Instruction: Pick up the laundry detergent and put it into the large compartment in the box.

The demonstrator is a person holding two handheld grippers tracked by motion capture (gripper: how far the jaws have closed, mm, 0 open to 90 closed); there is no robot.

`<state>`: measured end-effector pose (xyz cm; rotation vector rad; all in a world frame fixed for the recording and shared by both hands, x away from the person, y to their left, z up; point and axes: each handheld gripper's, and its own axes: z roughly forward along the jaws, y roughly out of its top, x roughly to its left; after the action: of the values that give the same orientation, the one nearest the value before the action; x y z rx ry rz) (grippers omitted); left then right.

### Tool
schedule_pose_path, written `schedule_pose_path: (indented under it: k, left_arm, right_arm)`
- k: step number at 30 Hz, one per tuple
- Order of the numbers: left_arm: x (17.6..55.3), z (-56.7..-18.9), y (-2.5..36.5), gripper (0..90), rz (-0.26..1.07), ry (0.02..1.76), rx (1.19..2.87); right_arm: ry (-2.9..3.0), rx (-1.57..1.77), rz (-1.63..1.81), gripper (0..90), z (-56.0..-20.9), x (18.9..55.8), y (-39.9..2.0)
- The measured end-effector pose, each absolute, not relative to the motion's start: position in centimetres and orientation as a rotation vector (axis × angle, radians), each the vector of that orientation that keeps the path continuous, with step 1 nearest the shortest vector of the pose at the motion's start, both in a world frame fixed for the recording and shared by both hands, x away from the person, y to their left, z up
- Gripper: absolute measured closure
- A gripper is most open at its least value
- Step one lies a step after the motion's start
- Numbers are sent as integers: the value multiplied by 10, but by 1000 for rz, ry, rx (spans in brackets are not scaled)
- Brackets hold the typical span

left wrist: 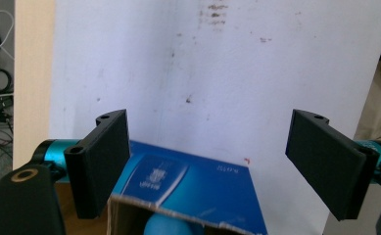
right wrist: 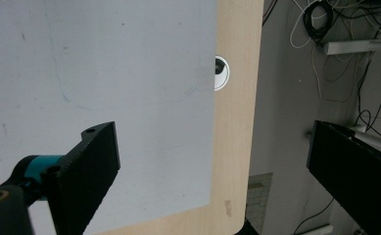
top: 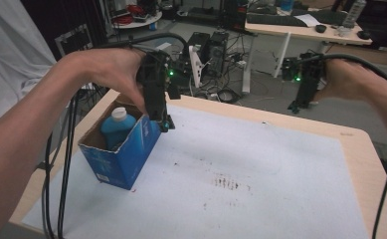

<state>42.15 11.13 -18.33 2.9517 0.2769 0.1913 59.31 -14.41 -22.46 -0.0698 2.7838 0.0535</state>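
Left gripper (top: 164, 122): jaws spreading wide, holding nothing, hovering just above the box (top: 124, 154) rim.
Bottle (top: 117, 127): standing in the box, below the jaws.
Right gripper (top: 296, 105): jaws standing wide apart, gripping nothing.

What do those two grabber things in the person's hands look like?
Both are black. The left gripper and right gripper each have a small green light, flat rectangular black pads on teal mounts, and thick black cables. The person's forearms are bare, with no sleeves.

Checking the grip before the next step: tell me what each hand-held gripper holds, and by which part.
Nothing. The left hand-held gripper stands open above the blue box; the right hand-held gripper is open too.
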Motion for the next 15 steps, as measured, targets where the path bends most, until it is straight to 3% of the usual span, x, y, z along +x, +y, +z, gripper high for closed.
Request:
schedule_pose_path:
  k: [15]
  left_arm:
    - [420, -238, 24, 167, 113, 60, 3029]
  right_arm:
    - [2779, -81, 67, 46, -223, 583, -135]
